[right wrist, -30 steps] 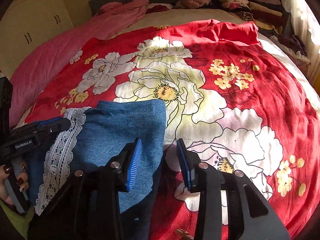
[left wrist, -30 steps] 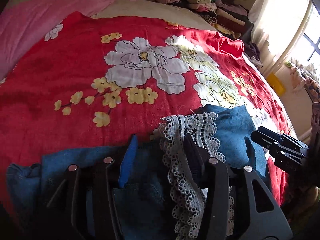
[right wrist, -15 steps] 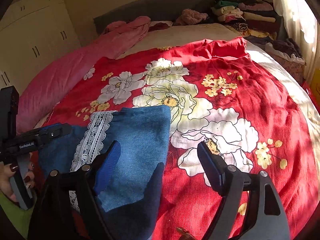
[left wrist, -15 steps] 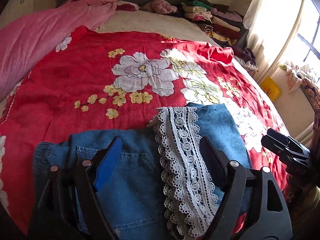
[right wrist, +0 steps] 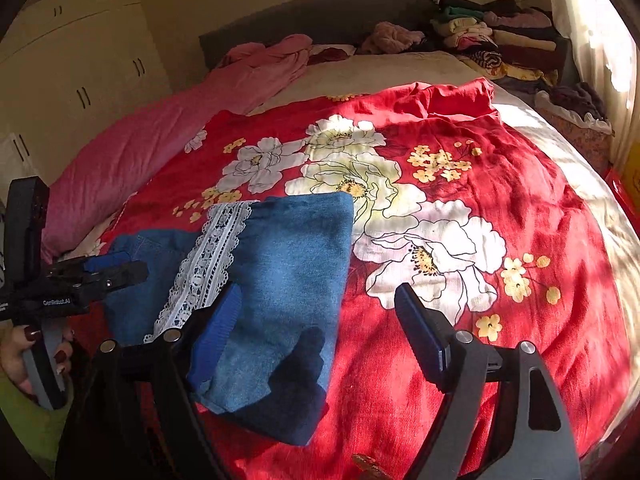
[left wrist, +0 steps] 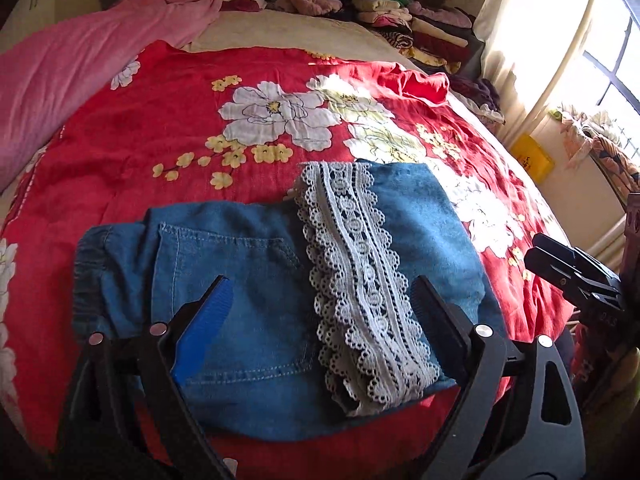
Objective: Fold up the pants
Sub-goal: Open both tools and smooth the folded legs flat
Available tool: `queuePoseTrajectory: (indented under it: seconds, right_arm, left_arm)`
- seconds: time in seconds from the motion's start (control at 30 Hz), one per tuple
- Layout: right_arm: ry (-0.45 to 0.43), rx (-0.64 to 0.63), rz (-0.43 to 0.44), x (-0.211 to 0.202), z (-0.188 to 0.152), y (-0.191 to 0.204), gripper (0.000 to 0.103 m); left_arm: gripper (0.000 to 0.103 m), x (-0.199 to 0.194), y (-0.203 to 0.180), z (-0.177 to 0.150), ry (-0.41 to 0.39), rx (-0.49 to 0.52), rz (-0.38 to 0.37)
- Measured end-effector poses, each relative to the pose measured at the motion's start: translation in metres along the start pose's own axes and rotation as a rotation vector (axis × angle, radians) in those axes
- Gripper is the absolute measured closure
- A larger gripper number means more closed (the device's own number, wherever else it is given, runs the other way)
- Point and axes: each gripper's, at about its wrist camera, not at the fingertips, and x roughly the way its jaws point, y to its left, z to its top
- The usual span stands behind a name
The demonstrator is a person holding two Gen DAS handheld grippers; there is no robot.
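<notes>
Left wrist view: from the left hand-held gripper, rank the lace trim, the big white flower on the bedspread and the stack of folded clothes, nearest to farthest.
1. Lace trim, on the denim pants, between the open fingers of the left hand-held gripper.
2. White flower, mid-bed on the bedspread.
3. Stack of folded clothes, far right corner, near the headboard.
</notes>
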Motion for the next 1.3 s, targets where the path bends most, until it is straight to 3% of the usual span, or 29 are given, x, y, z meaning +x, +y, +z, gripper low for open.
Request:
queuePoseTrajectory:
  seconds: [0.2, 0.37, 0.47, 0.8, 0.87, 0.97, 1.07, 1.3]
  right_arm:
    - [0.051, -0.037, -0.006, 0.006, -0.021, 0.007, 0.025]
    - [0.091, -0.042, -0.003, 0.014, -0.034, 0.011, 0.025]
    - [0.098, -0.050, -0.010, 0.015, -0.034, 0.013, 0.025]
    - [0.095, -0.159, 0.018, 0.017, -0.042, 0.046, 0.025]
    - [0.112, -0.187, 0.020, 0.022, -0.045, 0.051, 0.038]
    - [0.168, -0.192, 0.004, 0.033, -0.052, 0.048, 0.046]
    - [0.242, -0.192, -0.034, 0.046, -0.061, 0.041, 0.047]
    - [0.243, -0.177, -0.025, 0.045, -0.062, 0.040, 0.046]
  left_arm:
    - [0.026, 0.006, 0.004, -0.029, 0.091, -0.047, -0.102]
    - [0.028, 0.024, -0.008, -0.046, 0.154, -0.076, -0.124]
    - [0.086, 0.034, -0.023, -0.052, 0.159, -0.042, -0.113]
    - [0.090, 0.023, -0.011, -0.061, 0.158, -0.022, -0.077]
    - [0.090, 0.024, -0.018, -0.060, 0.152, 0.019, -0.048]
    - [0.087, 0.025, -0.019, -0.062, 0.152, 0.034, -0.033]
    - [0.084, 0.025, -0.017, -0.061, 0.153, 0.027, -0.037]
    - [0.083, 0.024, -0.018, -0.061, 0.152, 0.028, -0.040]
